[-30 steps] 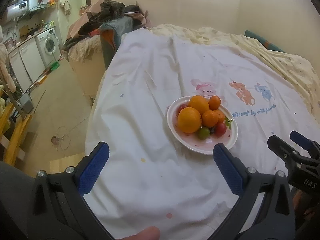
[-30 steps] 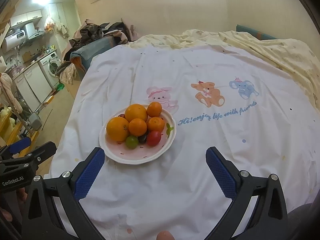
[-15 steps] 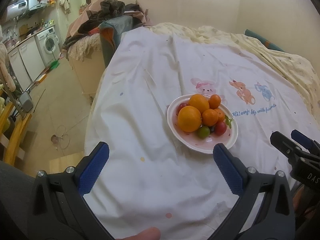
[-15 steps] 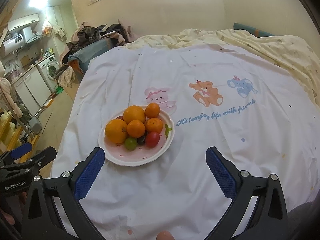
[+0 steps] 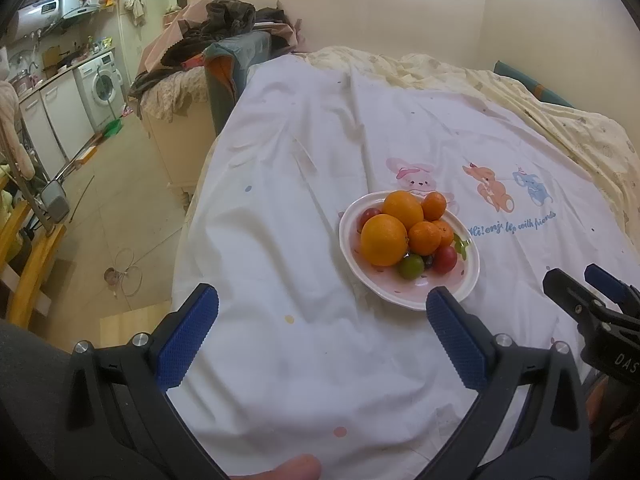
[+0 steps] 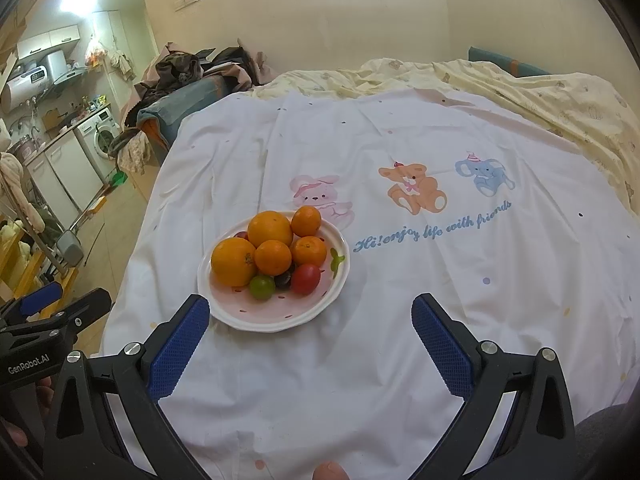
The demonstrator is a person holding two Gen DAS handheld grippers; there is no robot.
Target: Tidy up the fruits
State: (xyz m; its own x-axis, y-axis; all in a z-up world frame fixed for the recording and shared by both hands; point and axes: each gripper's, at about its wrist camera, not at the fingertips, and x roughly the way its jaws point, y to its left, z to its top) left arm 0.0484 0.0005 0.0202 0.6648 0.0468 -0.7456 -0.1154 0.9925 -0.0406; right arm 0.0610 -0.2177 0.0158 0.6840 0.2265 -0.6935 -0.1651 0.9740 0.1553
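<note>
Left gripper (image 5: 320,312) and right gripper (image 6: 310,312) both spread wide, holding nothing; fruit plate (image 6: 240,312) just ahead of the right one's left finger.

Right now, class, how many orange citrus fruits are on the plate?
5 on the plate: large left, large back, small back right, small centre, small right. Others may hide underneath.

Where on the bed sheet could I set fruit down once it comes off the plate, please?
The white sheet lies bare right of the plate, below the blue printed lettering. Another bare stretch runs between the plate and the sheet's left edge, seen from the left wrist. The plate is crowded: oranges and small fruits are heaped together.
</note>
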